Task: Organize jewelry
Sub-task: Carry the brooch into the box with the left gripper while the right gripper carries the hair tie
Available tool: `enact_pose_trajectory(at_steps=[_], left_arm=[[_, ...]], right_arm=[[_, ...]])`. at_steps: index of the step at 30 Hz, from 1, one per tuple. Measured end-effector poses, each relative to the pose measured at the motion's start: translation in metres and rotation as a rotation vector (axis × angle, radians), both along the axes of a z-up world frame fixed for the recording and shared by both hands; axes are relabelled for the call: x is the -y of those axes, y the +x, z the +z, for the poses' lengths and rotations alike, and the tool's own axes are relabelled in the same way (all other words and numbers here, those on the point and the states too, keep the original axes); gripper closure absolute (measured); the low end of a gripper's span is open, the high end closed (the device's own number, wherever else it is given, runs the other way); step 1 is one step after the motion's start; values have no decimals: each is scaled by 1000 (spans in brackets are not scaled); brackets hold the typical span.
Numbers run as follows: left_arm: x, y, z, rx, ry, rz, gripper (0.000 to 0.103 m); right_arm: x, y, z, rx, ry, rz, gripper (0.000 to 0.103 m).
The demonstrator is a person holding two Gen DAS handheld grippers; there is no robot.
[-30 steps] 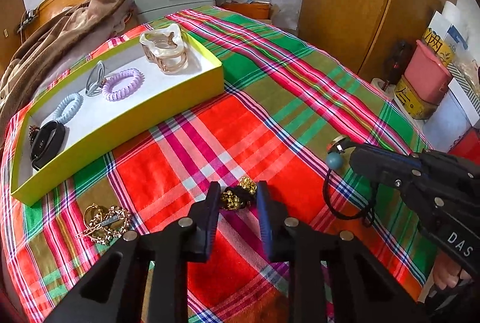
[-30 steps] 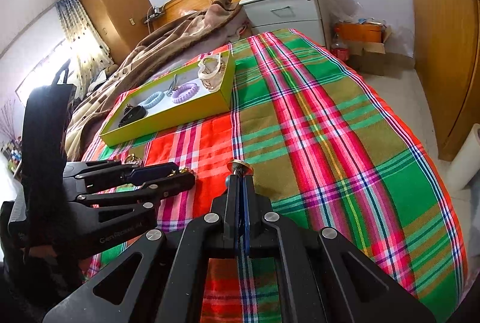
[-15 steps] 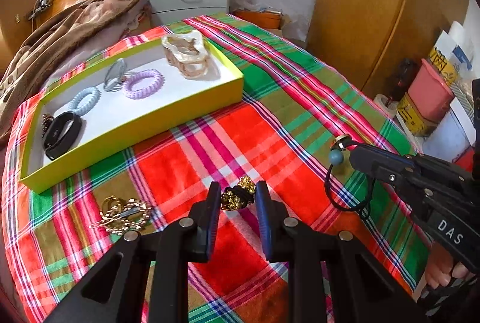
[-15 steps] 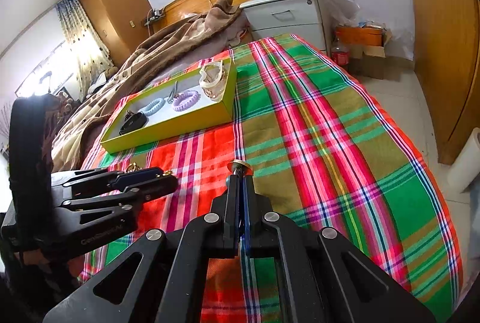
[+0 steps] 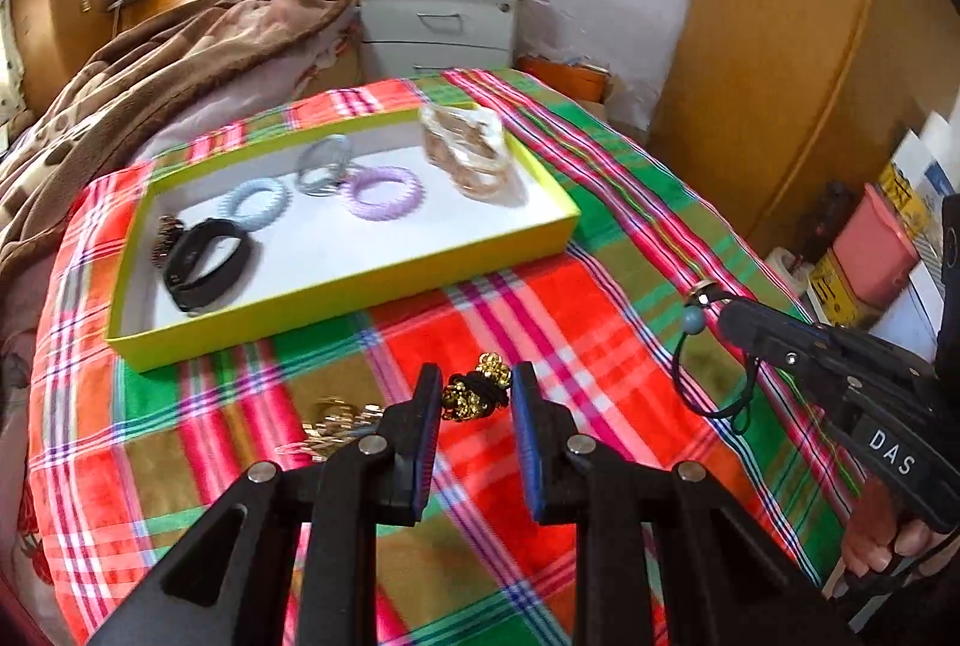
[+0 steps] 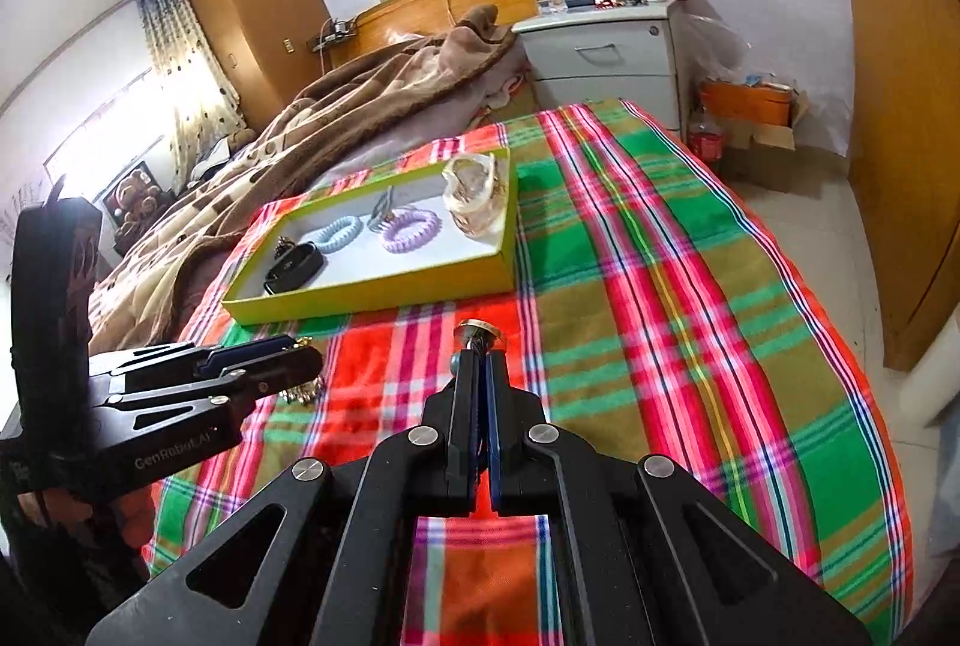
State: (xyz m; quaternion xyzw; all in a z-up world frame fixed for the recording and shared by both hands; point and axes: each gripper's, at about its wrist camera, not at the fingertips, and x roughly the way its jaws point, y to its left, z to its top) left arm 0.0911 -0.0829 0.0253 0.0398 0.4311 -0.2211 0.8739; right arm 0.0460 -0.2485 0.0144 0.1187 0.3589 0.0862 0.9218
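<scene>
While both claws grip hair ties (image 5: 476,394), a plaid bedspread (image 5: 600,238) carries the yellow tray (image 5: 336,286).

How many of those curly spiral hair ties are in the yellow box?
2: a pale blue spiral tie near the black band, and a lilac spiral tie mid-box. Others may be hidden.

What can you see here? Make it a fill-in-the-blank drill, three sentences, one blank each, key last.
1. The left tongs grip a black hair tie strung with ____ beads.
2. The right tongs are shut on a black cord that carries a single ____ bead.
3. The black band lies ____ the yellow tray.

Missing words: gold; blue; inside
</scene>
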Motion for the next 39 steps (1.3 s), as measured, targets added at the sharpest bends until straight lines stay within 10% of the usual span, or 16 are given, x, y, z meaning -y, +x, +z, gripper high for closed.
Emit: enact_pose_trajectory(at_steps=[39], left_arm=[[-66, 116, 4, -11, -55, 191, 79]], right_arm=[[-51, 138, -10, -54, -97, 101, 101]])
